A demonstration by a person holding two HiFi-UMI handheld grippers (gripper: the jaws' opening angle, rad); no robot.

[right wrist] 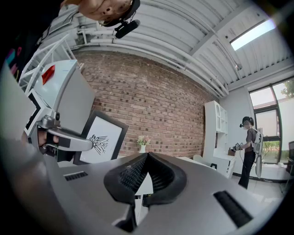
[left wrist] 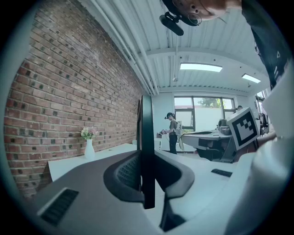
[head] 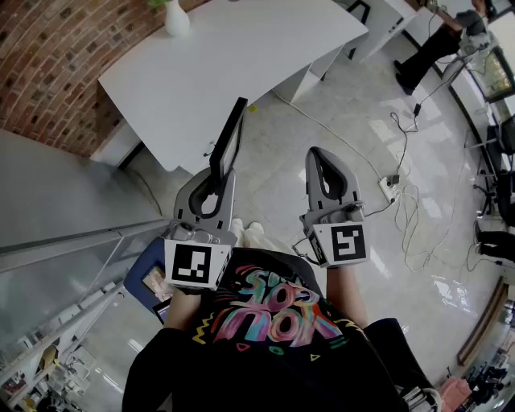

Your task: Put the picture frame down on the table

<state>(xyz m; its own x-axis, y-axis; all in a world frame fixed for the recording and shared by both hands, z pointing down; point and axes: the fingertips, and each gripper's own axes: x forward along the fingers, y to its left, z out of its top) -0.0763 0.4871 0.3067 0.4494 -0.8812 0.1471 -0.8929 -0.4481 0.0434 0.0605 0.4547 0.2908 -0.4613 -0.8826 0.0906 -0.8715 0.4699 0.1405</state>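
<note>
A black picture frame (head: 228, 141) is held upright in the air, edge-on to the head view, and its top edge overlaps the near edge of a white bench (head: 241, 56). In the right gripper view the frame's face (right wrist: 102, 137) shows a white sheet with a dark winged figure.

The left hand-held gripper (head: 219, 170) is clamped on the frame's lower edge. In its own view the dark pads press on both sides of the thin black edge (left wrist: 147, 151). The right hand-held gripper (head: 322, 161) sits just beside it at the same height, with its jaws together and nothing between them.

On the bench's far corner stands a white vase (head: 175, 18) of flowers, close to a red brick wall (head: 48, 48). Below both grippers lies a pale glossy floor (head: 362, 121), with cables (head: 402, 193) trailing across it on the right.
</note>
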